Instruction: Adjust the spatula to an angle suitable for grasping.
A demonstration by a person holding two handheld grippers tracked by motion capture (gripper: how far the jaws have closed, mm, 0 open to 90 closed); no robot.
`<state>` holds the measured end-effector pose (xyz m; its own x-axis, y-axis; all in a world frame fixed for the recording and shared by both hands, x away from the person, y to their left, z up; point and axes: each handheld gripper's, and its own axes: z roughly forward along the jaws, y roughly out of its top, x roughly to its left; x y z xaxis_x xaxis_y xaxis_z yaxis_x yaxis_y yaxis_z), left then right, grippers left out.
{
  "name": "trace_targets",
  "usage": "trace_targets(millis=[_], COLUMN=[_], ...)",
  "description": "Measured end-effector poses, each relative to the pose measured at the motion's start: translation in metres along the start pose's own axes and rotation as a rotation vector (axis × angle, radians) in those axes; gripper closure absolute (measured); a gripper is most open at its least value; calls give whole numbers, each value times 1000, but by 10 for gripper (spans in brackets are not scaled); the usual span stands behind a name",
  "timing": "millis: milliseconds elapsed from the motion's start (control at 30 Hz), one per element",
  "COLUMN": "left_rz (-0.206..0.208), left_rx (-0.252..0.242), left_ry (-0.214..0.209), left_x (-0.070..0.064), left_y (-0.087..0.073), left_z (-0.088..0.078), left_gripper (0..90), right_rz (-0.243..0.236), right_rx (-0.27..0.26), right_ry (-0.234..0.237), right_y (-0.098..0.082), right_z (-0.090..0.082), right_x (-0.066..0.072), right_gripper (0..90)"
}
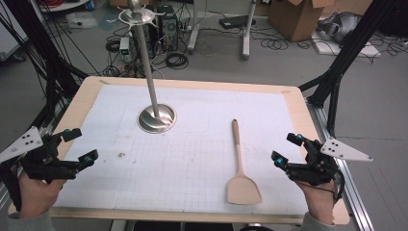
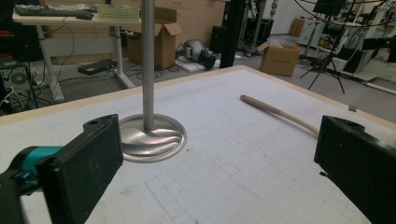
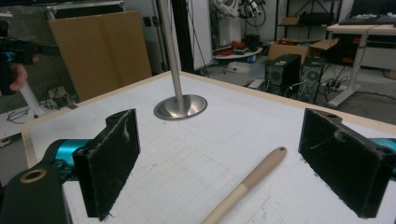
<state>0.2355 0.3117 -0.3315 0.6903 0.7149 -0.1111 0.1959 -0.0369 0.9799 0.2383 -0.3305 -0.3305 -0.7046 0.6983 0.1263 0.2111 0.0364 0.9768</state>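
Wooden spatula: a pale wooden spatula [image 1: 239, 166] with a long round handle and flat blade lies flat on the white gridded mat [image 1: 192, 159], handle pointing away from the person, blade near the table's front edge.
Right gripper: the right gripper [image 1: 287, 149] hovers just right of the spatula, apart from it; jaws stand wide open with nothing between the pads.
Spatula and right jaws: in the right gripper view the handle [image 3: 247, 184] runs up from the bottom edge between the two black pads, lower than them and touching neither.
Left gripper: the left gripper [image 1: 81, 144] hovers over the mat's left side, well apart from the spatula; jaws wide open, empty.
Spatula and left jaws: in the left gripper view the handle [image 2: 280, 113] lies beyond the jaws, its near part hidden behind one of them.
Nearby: a tall steel pole on a round metal base [image 1: 157, 118] stands upright on the mat between the grippers, farther back, apart from the spatula.
Table: a light wooden table [image 1: 308, 120] carries the mat.
High view adds: the spatula's blade, and both hands holding the grippers.
Surroundings: cardboard boxes [image 1: 298, 17] and cables on the floor behind.
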Motion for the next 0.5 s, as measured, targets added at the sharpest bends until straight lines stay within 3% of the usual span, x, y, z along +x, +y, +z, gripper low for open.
trace_targets(millis=[267,400,500], left_rz=[5,-1,-2], left_rx=[3,8,14], left_ry=[1,-7,-5], left_x=[-1,-1,-1], left_y=[0,0,-1], left_z=[0,0,1], left_gripper=[17,17,17], right_rz=[-16,16,23], right_rx=[32,29,35], right_ry=[-21,-89,-98], right_y=[0,-2,-3], right_z=[6,9,10], right_x=[1,-1,-3], right_gripper=[119,118,119])
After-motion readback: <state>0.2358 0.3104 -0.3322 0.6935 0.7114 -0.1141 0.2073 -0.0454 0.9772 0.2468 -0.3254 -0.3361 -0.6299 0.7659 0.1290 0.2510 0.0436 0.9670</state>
